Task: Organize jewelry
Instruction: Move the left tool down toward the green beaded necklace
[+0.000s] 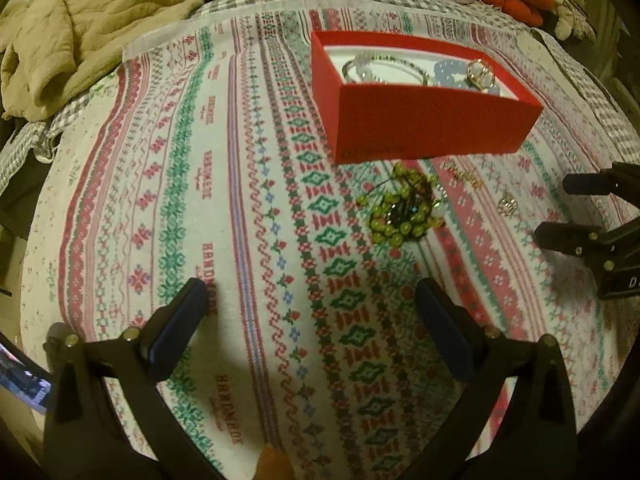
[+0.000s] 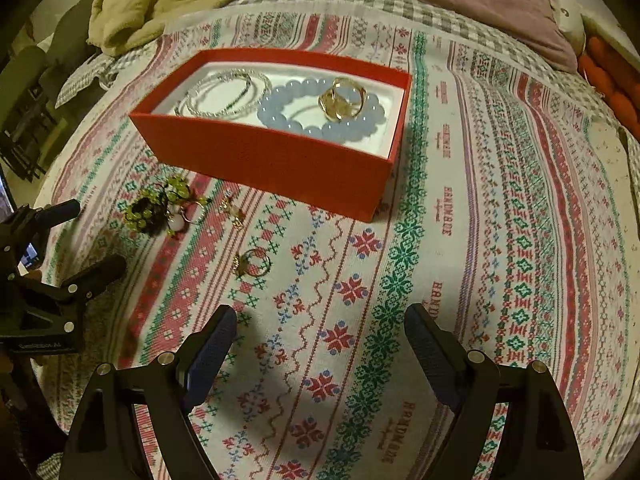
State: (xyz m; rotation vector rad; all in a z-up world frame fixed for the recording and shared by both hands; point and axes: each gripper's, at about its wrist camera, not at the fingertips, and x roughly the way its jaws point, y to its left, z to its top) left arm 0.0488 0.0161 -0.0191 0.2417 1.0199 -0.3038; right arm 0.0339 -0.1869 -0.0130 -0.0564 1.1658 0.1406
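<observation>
I am holding my left gripper [image 1: 310, 320] and my right gripper [image 2: 320, 344] with jaws spread wide above the patterned cloth [image 2: 480, 280], and bare cloth is lying between and just ahead of both. The red box [image 2: 280, 160] is standing ahead, its tall near wall blocking a low approach; its top is lying open from above. The green bead cluster [image 1: 404, 212] is sitting just before that wall, with a gold ring [image 2: 252, 262] and small gold pieces [image 2: 234, 210] near it. To the right of the box, cloth is running free. A rumpled blanket [image 1: 100, 20] is crowding the far left.
</observation>
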